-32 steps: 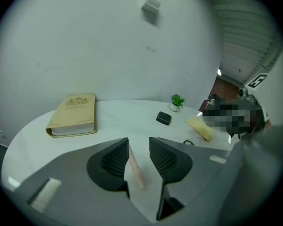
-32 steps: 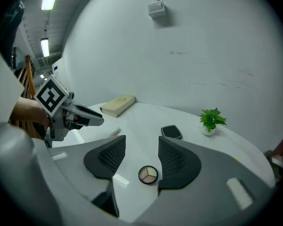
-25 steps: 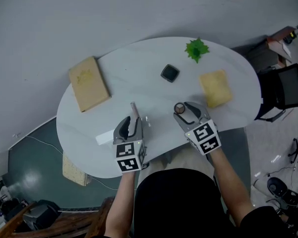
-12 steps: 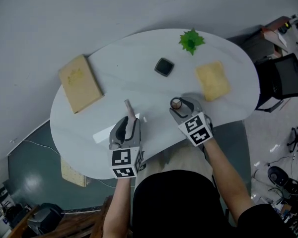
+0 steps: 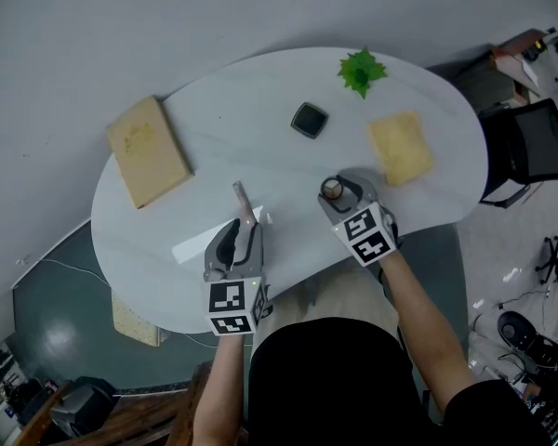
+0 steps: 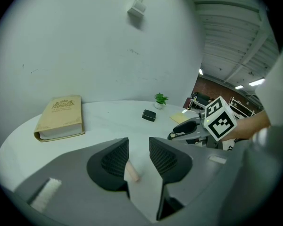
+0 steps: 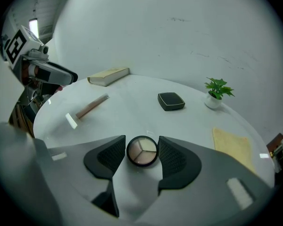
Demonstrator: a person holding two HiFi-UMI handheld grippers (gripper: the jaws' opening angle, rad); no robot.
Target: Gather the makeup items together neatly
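Though lower now, right claw (image 5: 339, 193) tight on palette (image 7: 142, 151).

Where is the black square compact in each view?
Head view: black square compact upper middle, below-left of the plant.
Left gripper view: compact at centre, left of the plant.
Right gripper view: compact at centre, left of the plant.
Shared landmark: the plant.

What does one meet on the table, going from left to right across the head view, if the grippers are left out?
In order: book → pink stick → black square case → yellow cloth. The round palette and the plant overlap their neighbours sideways, so they are left out.
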